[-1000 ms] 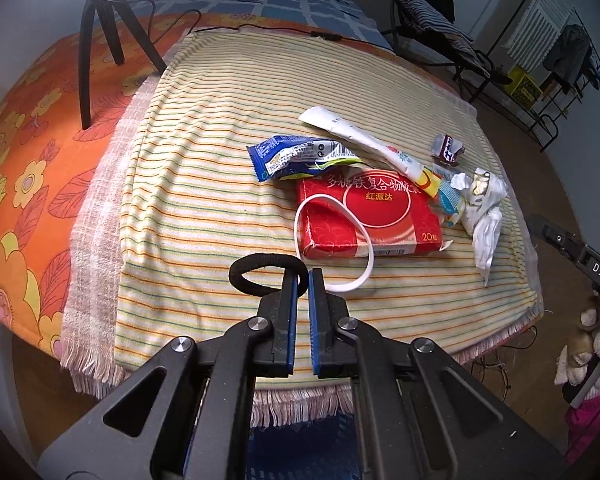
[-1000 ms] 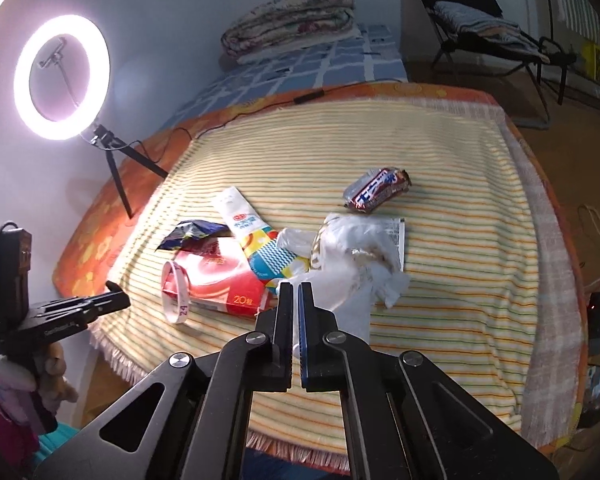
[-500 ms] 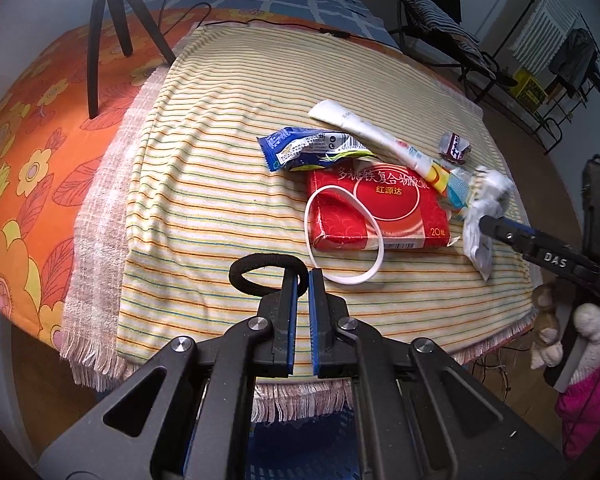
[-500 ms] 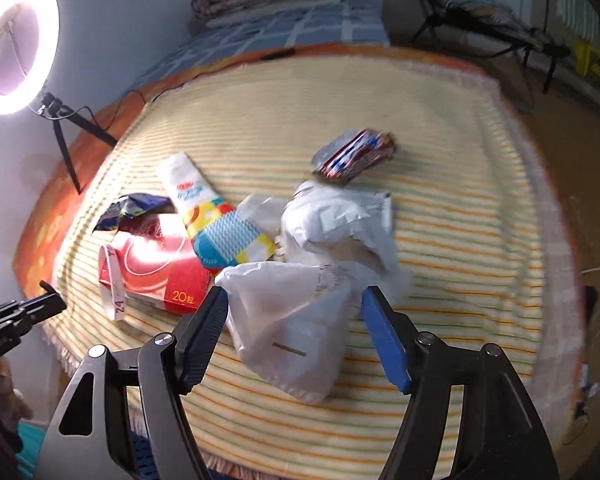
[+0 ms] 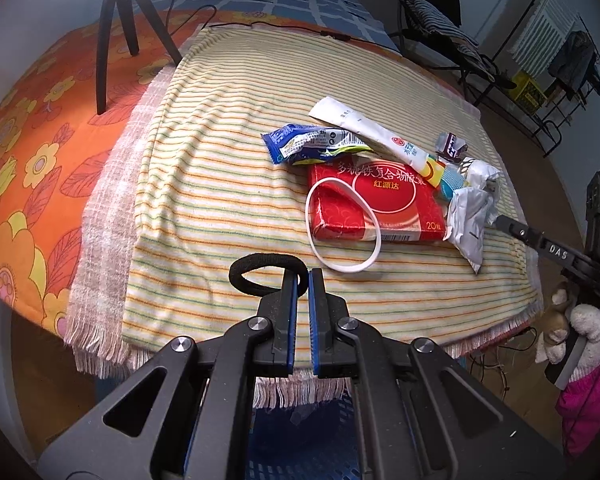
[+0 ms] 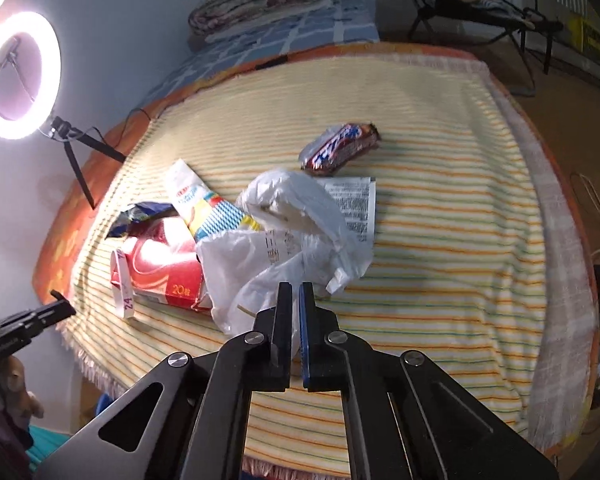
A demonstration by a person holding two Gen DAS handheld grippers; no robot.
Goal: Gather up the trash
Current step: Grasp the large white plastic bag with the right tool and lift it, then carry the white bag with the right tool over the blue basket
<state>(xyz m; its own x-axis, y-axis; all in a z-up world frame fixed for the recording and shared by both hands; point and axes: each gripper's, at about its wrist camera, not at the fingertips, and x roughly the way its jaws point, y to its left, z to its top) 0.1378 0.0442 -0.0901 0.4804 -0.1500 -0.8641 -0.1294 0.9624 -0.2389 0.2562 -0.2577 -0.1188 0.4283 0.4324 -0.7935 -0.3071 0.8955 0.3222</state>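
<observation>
Beside the red box [image 6: 156, 268], on the striped blanket [image 6: 440, 240], lies the crumpled white plastic bag [image 6: 284, 248]; the right gripper [image 6: 295, 292] has just been closing and now pinches the bag's near edge. Bag looks light, limp, slippery, so a bunched fold seems the surest hold. Left gripper [image 5: 303, 276], nearer the bed's edge than the box, is clamped on a black hair tie [image 5: 260, 268].

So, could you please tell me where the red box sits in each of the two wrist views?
Left wrist view: the red box lies right of centre on the striped blanket, with a white ring draped over its near corner.
Right wrist view: the red box lies at lower left, partly under the white plastic bag.
Shared landmark: the long white tube resting across the box's far edge.
</observation>
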